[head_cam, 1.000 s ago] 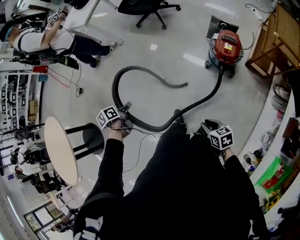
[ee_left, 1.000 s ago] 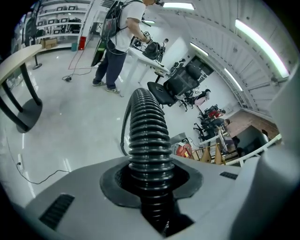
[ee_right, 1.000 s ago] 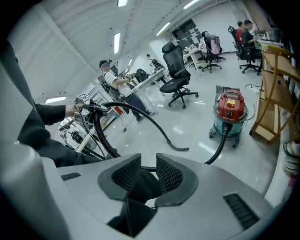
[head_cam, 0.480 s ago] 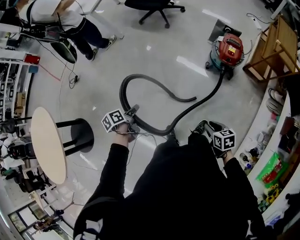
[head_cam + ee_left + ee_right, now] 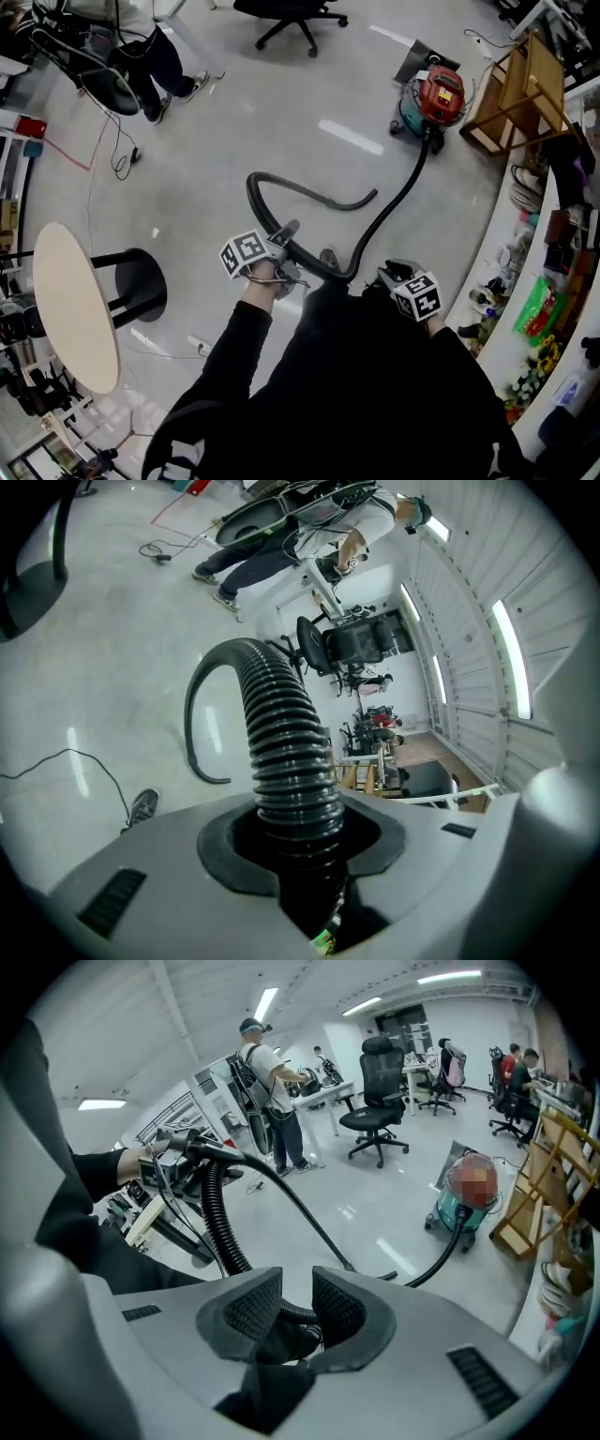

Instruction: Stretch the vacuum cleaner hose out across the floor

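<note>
Left hand-held gripper (image 5: pixel 302 841) around vacuum hose (image 5: pixel 281 726)

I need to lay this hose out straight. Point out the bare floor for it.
Bare floor lies between the hose loop, the office chair and the vacuum cleaner. Crowded: the round table at left, the wooden rack and cluttered counter at right.

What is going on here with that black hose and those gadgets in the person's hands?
A person is handling a vacuum hose with two hand-held grippers. The left gripper is clamped on the hose. The right gripper sits close to it with jaws slightly apart, gripping nothing. The hose runs from the red vacuum cleaner across the floor and curls into a loop past the left gripper, so it is not yet stretched out.
</note>
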Tool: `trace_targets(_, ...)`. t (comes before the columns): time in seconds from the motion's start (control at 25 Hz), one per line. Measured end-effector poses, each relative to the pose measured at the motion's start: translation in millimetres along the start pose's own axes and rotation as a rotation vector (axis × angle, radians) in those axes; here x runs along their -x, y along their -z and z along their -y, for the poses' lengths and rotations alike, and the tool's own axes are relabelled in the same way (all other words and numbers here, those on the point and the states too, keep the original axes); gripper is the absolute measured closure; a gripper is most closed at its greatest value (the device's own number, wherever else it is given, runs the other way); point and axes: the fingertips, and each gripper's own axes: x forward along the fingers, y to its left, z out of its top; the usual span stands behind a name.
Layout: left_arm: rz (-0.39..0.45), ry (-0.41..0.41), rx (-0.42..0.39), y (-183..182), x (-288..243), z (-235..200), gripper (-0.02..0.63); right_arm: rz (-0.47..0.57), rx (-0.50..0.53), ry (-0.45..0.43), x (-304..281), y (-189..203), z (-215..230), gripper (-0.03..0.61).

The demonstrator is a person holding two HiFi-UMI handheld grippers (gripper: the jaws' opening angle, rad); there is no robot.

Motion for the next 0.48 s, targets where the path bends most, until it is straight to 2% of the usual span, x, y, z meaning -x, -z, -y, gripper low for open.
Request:
trace_targets(0.08, -0.014, 0.043, -0.007, 21, 3, 16, 0.468, 0.05, 0.008, -0.007, 9, -5, -8, 0.469)
trace_targets(0.16, -0.046, 0.095, -0.067, 50, 10, 39, 0.465, 0.135, 0.007, -0.038, 28, -18, -22, 0.469)
trace_targets(0.28, -0.106, 0.171, -0.249, 103, 22, 77, 0.461, 0.331, -0.017, -0.121, 73, -52, -45, 0.469)
trace_targets(0.4, -0.152, 0.225, -0.438, 168, 33, 104, 0.457, 0.496, -0.085, -0.234, 127, -72, -64, 0.469)
trace_targets(0.44, -0.164, 0.233, -0.497, 193, 35, 108, 0.456, 0.519, -0.111, -0.287, 144, -71, -71, 0.457)
trace_targets(0.48, -0.177, 0.235, -0.556, 220, 36, 111, 0.455, 0.526, -0.135, -0.346, 158, -66, -77, 0.381)
